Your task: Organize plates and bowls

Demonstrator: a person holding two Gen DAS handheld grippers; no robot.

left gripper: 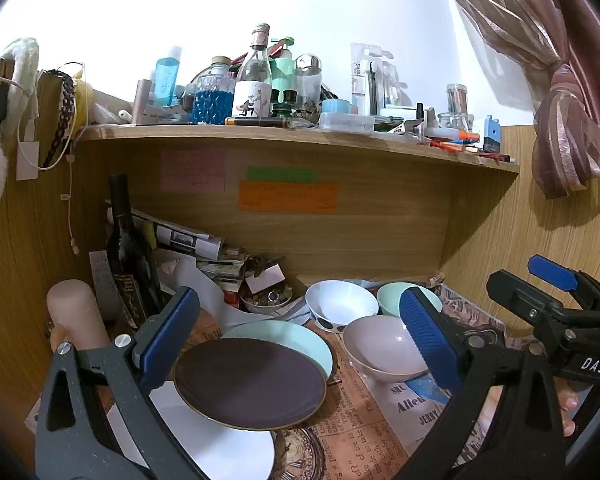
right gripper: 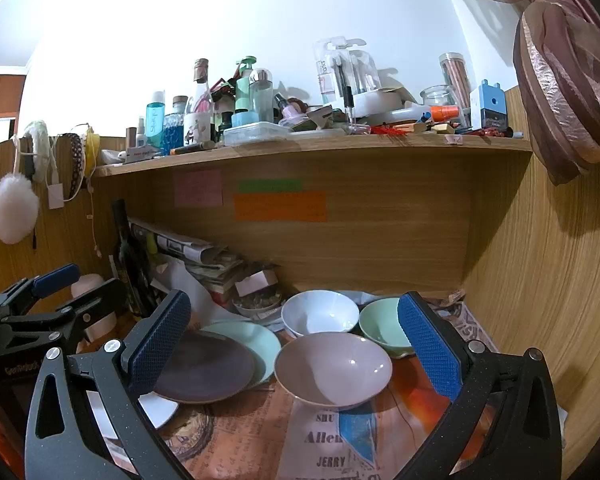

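Hovering with jaws spread wide and nothing between them, the left hand-held gripper (left gripper: 300,344) faces a stack of three plates on a paper-covered bench (right gripper: 260,440): a dark brown plate (left gripper: 250,384) on top, a mint-green plate (left gripper: 296,336) under its far edge and a white plate (left gripper: 220,440) under its near edge. Beside it, the right hand-held gripper (right gripper: 296,346) is likewise wide apart and empty, aimed at a pale pink bowl (right gripper: 334,368) that stands just right of the plates. Behind that bowl sit a white bowl (right gripper: 320,312) and a green bowl (right gripper: 380,324), side by side near the back panel. A dark wine bottle (left gripper: 126,252) stands at the left beside piled papers (right gripper: 196,256), and a crowded shelf (left gripper: 260,133) of bottles and jars runs above.
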